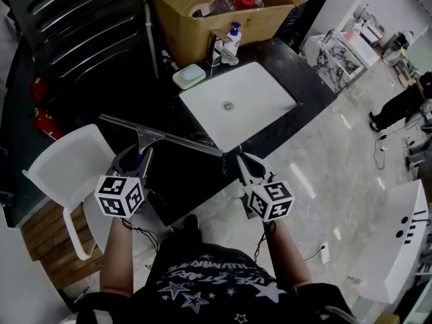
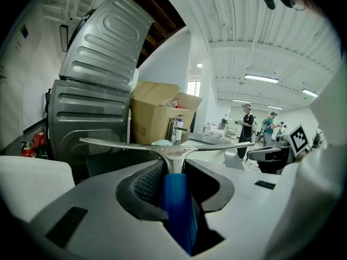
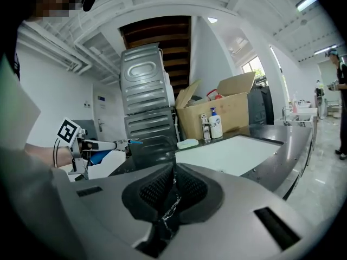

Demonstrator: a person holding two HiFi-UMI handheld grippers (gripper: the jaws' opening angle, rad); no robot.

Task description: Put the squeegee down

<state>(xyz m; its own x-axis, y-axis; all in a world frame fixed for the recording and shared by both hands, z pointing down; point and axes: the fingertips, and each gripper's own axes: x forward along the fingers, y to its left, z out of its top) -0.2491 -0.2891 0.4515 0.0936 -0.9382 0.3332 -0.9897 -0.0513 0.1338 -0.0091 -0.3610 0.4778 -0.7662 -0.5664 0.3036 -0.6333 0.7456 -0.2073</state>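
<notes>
Two grippers show in the head view, low centre. The left gripper [image 1: 138, 159] has its jaws pinching the blue handle of the squeegee [image 1: 162, 135]. The metal blade runs from upper left to lower right, over the front edge of the dark surface [image 1: 317, 79] and left of the white sink [image 1: 256, 103]. It's held up, not set down. The blade's right end is just beside the right gripper [image 1: 243, 164], touching or not I can't tell. The right gripper's jaws look pressed together. Behind the sink are a pump bottle [image 1: 233, 40], a pale green sponge [image 1: 189, 76] and a cardboard box [image 1: 182, 19]. A white chair [image 1: 67, 160] is at left. Shirt print has stars, lettering too blurred to read.

Left gripper view: jaws partway apart, pads clamped on the blue handle at centre, w/ the blade crossing the frame just above them. There's a mark on the box side, too small to read.

Right gripper view: jaws closed pad to pad. A thin shiny strand sits in the seam, can't tell what. The left gripper and its marker cube are at mid left, blue handle in it.
</notes>
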